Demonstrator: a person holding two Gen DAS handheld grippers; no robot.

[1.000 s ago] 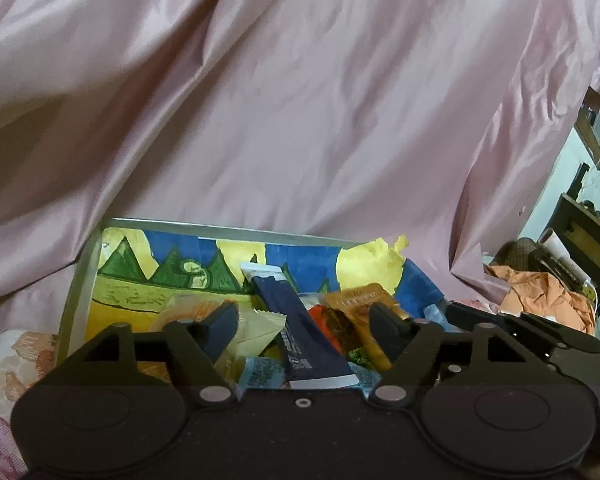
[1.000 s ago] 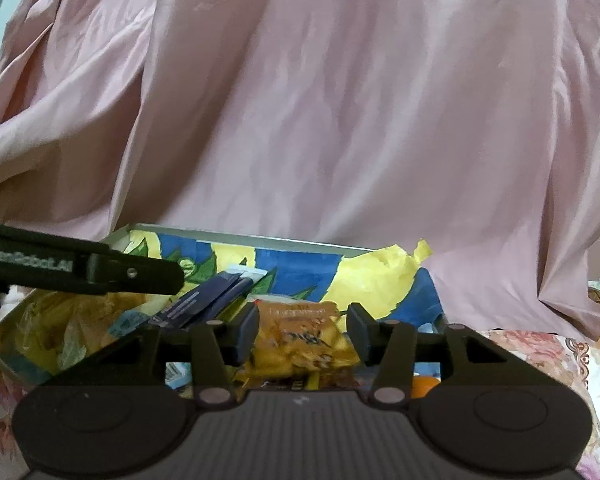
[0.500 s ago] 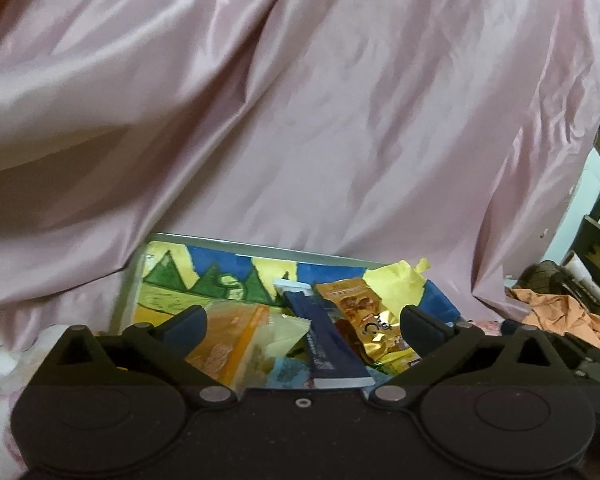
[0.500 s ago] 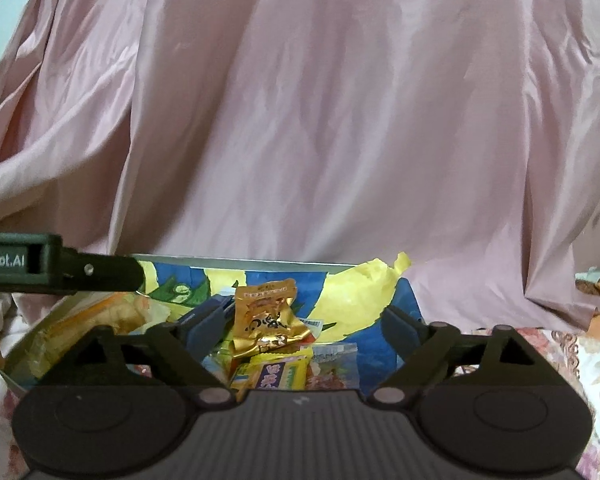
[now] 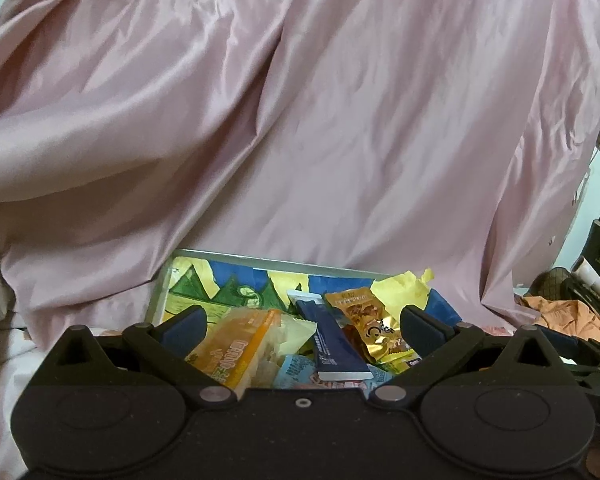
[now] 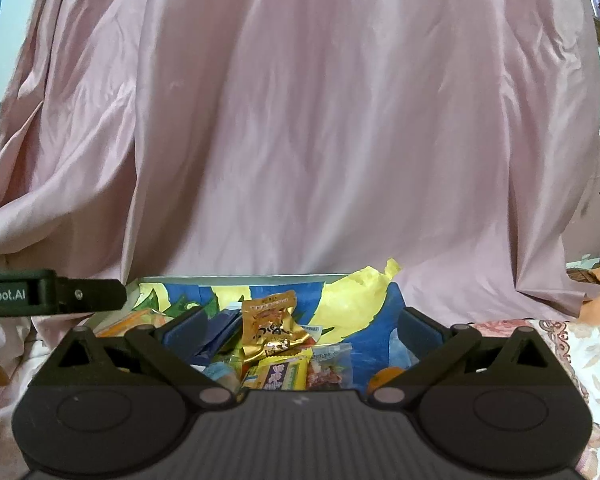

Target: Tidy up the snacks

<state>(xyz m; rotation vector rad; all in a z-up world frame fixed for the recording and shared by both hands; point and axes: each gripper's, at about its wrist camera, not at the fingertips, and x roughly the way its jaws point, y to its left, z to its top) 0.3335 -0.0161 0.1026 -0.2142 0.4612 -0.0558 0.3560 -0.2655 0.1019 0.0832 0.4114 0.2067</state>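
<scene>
Since a second ago, when both pairs of my fingers stood much closer together over the snacks, I have spread them wide: my left gripper [image 5: 302, 326] and my right gripper [image 6: 300, 326] each gape apart with nothing between the pads. Both have also drawn back, so the box [image 5: 260, 258] sits smaller and lower in each view than it did. The snacks lie heaped inside that box, against its blue, yellow and green painted lining: an orange packet [image 5: 236, 350] on the left, a dark blue bar [image 5: 332, 344] leaning across the middle, a gold pouch [image 5: 370, 320] just beside it. From my right side I see the same gold pouch [image 6: 270, 326] standing above a yellow wrapper [image 6: 282, 374]. My left tool's black body [image 6: 52, 297] pokes in at that view's left edge. Behind the box hangs a creased pink satin sheet [image 6: 320, 140]. A floral cloth [image 6: 572, 352] covers the surface to the right, and crumpled orange fabric [image 5: 568, 316] lies further off among dark furniture.
</scene>
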